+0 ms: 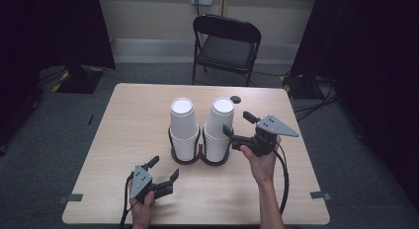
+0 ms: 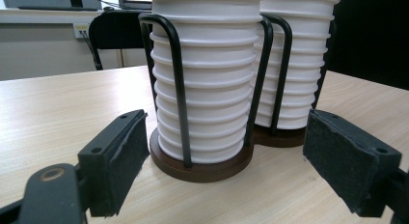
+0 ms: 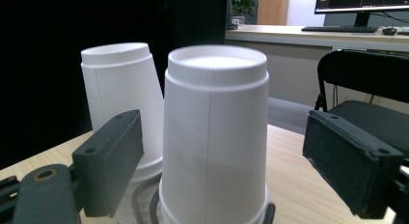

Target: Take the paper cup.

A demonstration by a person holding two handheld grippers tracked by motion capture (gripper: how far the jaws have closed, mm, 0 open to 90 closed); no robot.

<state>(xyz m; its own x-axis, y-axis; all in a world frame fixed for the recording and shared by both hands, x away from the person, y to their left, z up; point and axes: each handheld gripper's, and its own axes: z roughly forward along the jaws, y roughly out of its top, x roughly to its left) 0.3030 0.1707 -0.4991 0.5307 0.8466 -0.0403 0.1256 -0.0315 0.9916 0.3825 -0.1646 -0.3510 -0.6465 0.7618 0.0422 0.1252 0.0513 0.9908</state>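
Two stacks of white paper cups, upside down, side by side in a black wire holder on twin round dark-brown bases, near the middle of a light wooden table (image 1: 128,115). Left stack (image 1: 184,128) and right stack (image 1: 218,128) just beside each other, bases touching, each topped by a cup standing well above the wire loops. Right gripper (image 1: 238,125) raised off the table, held in a hand (image 1: 262,162) coming from the bottom edge, pointing leftward at the upper part of the right stack, its near jaw close against the cups. Jaws spread wide apart; in the right gripper view the top cup of the right stack (image 3: 214,137) between the two pads with a clear gap on the right side, no squeeze visible, the left stack's top cup (image 3: 120,93) behind and leaning slightly away. Left gripper (image 1: 165,170) low over the table's near edge, held in the other hand (image 1: 142,209), aimed toward the holder, jaws wide apart with nothing between them. In the left gripper view, the wire holder (image 2: 176,84) and ribbed cup rims straight ahead, near but apart from the pads. Beyond the table, a black folding chair (image 1: 226,44) on grey carpet.
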